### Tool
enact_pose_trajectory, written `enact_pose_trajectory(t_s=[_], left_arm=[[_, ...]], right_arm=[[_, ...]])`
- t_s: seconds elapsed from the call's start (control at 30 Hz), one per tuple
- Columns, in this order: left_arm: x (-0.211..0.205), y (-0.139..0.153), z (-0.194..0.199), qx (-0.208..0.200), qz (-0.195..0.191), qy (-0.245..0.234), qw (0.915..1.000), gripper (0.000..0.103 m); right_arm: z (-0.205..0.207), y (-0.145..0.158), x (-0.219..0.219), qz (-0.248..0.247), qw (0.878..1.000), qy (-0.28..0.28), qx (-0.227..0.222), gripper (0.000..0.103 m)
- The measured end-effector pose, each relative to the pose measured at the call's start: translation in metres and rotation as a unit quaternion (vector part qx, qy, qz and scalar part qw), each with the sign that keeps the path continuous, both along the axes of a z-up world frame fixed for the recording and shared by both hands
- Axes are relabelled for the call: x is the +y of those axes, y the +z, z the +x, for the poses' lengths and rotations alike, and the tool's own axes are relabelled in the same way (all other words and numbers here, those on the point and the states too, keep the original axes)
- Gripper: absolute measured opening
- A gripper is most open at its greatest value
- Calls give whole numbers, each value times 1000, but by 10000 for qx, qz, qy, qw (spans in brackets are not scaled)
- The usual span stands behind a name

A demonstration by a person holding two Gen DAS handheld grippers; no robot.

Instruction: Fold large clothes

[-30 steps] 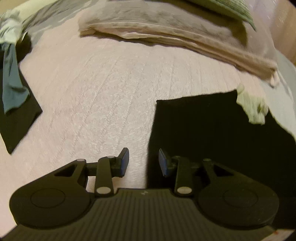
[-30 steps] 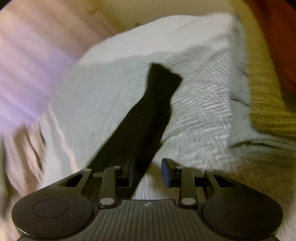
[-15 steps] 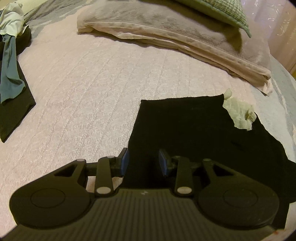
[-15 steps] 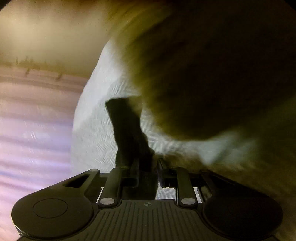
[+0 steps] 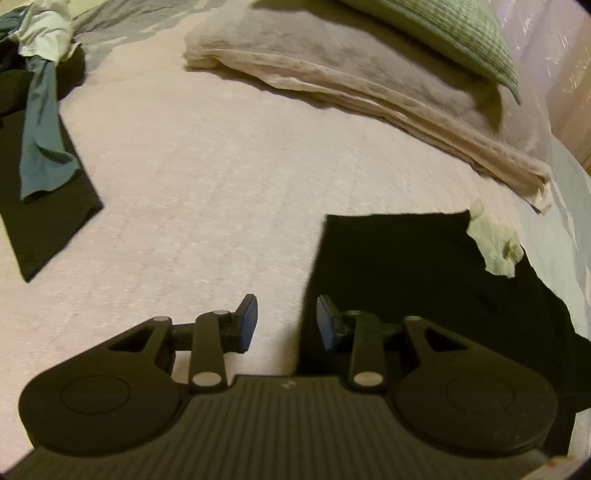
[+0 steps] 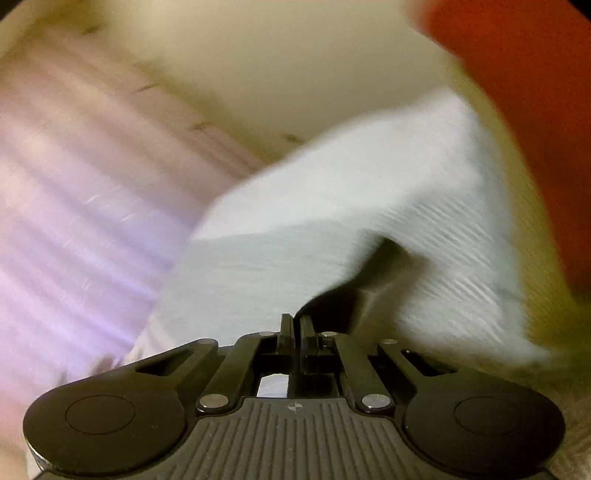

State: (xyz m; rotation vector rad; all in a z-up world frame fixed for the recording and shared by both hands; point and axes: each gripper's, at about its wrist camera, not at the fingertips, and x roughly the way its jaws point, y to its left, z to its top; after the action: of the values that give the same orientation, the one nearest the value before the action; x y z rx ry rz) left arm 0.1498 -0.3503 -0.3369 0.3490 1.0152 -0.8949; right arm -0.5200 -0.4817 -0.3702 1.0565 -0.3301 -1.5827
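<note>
A black garment (image 5: 417,280) lies flat on the pink bedspread (image 5: 207,177), its left edge running down to my left gripper (image 5: 286,321). That gripper hovers open over the edge, one finger above the bedspread, the other above the black cloth. A pale green scrap (image 5: 495,243) lies on the garment's far right corner. In the blurred right wrist view my right gripper (image 6: 297,328) is shut on a corner of the black garment (image 6: 332,302), above a white ribbed cover (image 6: 332,229).
A folded beige blanket (image 5: 369,74) and a green pillow (image 5: 454,33) lie at the back. At the left are another black garment (image 5: 40,221), a teal one (image 5: 40,147) and a white one (image 5: 44,33). Red and mustard fabric (image 6: 517,92) fills the right wrist view's right side.
The right gripper went from open beside the black cloth to shut on its corner, swinging fast. The left gripper drifted left, back over the garment's edge, and stays open.
</note>
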Motion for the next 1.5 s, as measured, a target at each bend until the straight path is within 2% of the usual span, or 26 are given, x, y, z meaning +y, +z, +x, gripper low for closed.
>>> enact_pose_trajectory(t_s=[0.07, 0.1, 0.2, 0.27, 0.33, 0.37, 0.4, 0.43, 0.47, 0.5, 0.53, 0.57, 0.6, 0.63, 0.67, 0.73, 0.83, 0.9, 0.97, 1.07, 1.17, 1.27, 1.3, 1.37, 1.43, 1.5], left_arm=[[8, 0, 7, 64, -44, 86, 9999, 30], [12, 0, 10, 114, -63, 132, 9998, 30], [24, -1, 17, 251, -157, 175, 9994, 30], [32, 0, 21, 281, -197, 178, 9993, 30], [43, -1, 28, 371, -248, 229, 9987, 30], [50, -3, 32, 416, -250, 269, 9985, 30], [55, -4, 35, 446, -238, 314, 9982, 30], [61, -6, 39, 474, -208, 356, 9980, 30], [68, -9, 43, 510, -162, 387, 9978, 30], [73, -11, 45, 544, -114, 398, 9977, 30], [78, -13, 46, 580, -47, 383, 9976, 30], [82, -15, 46, 607, 21, 324, 9976, 30], [85, -15, 43, 620, 57, 245, 9978, 30], [87, -15, 39, 637, 72, 119, 9979, 30], [86, -14, 34, 683, 67, -61, 9976, 30], [82, -12, 22, 804, 15, -399, 9960, 30], [61, -14, 4, 1366, -348, -608, 9882, 30], [38, -20, -10, 1617, -545, -765, 9824, 29], [13, -27, -24, 1641, -647, -903, 9802, 28], [-11, -50, -28, 2028, -689, -653, 9746, 28], [-22, -77, -21, 2311, -517, -80, 9715, 25], [-25, -83, -16, 2613, -849, 319, 9610, 25], [-27, -83, -17, 2637, -888, 380, 9597, 24], [-30, -76, -22, 2597, -998, 348, 9599, 4], [-31, -58, -25, 2456, -1283, 107, 9608, 3], [-24, -29, -32, 2091, -1666, -265, 9632, 3]], right_arm=[[38, 39, 0, -216, 9959, 491, 725, 0], [54, 52, 0, -343, 9926, 695, 936, 0], [149, 93, 5, -803, 9675, 1629, 1761, 0], [225, 111, 14, -1166, 9314, 2540, 2333, 0], [301, 113, 36, -1419, 8921, 3452, 2548, 0], [329, 109, 46, -1453, 8744, 3858, 2559, 0], [367, 101, 59, -1359, 8492, 4386, 2608, 0], [398, 91, 71, -1209, 8291, 4764, 2665, 1], [431, 76, 82, -838, 8025, 5202, 2801, 9], [454, 59, 91, -503, 7814, 5480, 2942, 19], [470, 42, 100, -247, 7648, 5667, 3055, 38], [479, 28, 104, -1, 7526, 5783, 3150, 44], [477, 18, 118, 199, 7453, 5828, 3232, 44], [473, 7, 124, 423, 7413, 5815, 3326, 45], [461, 3, 134, 577, 7426, 5736, 3410, 45], [432, 1, 125, 840, 7546, 5433, 3583, 45], [387, 0, 76, 1157, 7741, 4878, 3865, 45], [369, 0, 65, 1397, 7811, 4543, 4049, 45], [350, 4, 59, 1527, 7865, 4301, 4160, 45], [324, -1, 48, 1690, 7982, 4096, 4081, 45], [301, -2, 54, 1787, 8061, 3945, 4033, 45], [287, -9, 55, 1891, 8100, 3872, 3976, 45], [285, -11, 54, 1907, 8099, 3862, 3983, 45], [281, -15, 52, 1950, 8074, 3842, 4030, 45], [282, -16, 48, 1905, 8054, 3861, 4073, 45], [288, -17, 43, 1724, 8012, 3919, 4182, 45]])
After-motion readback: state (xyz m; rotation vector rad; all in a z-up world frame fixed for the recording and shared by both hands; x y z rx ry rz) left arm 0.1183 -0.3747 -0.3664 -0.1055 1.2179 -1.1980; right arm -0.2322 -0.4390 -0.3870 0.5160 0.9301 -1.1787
